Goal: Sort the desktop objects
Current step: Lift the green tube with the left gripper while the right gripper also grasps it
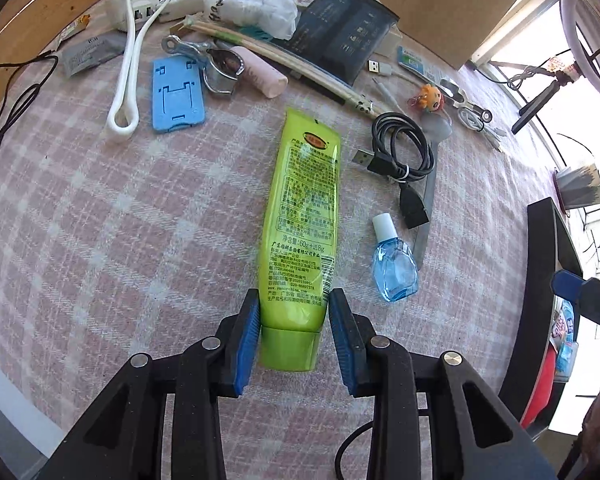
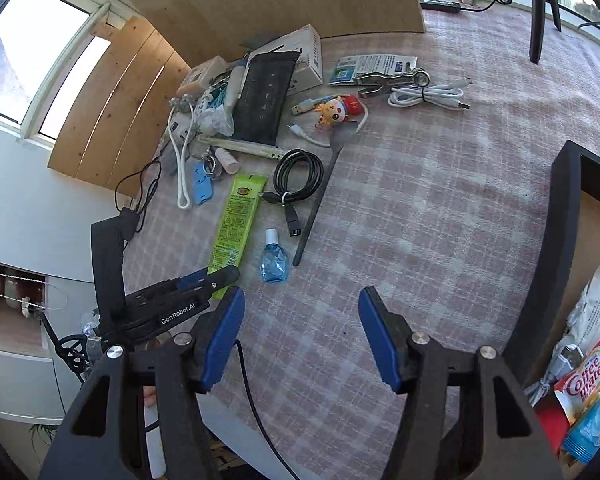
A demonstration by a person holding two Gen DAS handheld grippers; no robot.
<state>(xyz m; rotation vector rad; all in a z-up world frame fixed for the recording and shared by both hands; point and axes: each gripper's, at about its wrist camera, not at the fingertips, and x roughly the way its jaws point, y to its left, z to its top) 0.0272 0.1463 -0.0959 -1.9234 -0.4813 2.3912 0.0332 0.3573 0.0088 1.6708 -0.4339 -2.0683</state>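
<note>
A lime-green tube (image 1: 304, 200) with a green cap lies lengthwise on the pink checked tablecloth (image 1: 120, 220), cap end towards me. My left gripper (image 1: 294, 308) is shut on the tube just above the cap, a blue pad against each side. In the right wrist view the left gripper (image 2: 216, 280) comes in from the left and holds the near end of the green tube (image 2: 236, 220). My right gripper (image 2: 302, 308) hangs open over bare cloth near the table's front, with nothing between its fingers.
A small blue dropper bottle (image 1: 394, 268) lies just right of the tube, beside a coiled black USB cable (image 1: 404, 148) and a grey spoon (image 2: 316, 200). A blue phone stand (image 1: 178, 96) and a pile of clutter lie farther back. A black-rimmed box (image 2: 560, 240) with snack packets (image 2: 584, 380) stands at the right.
</note>
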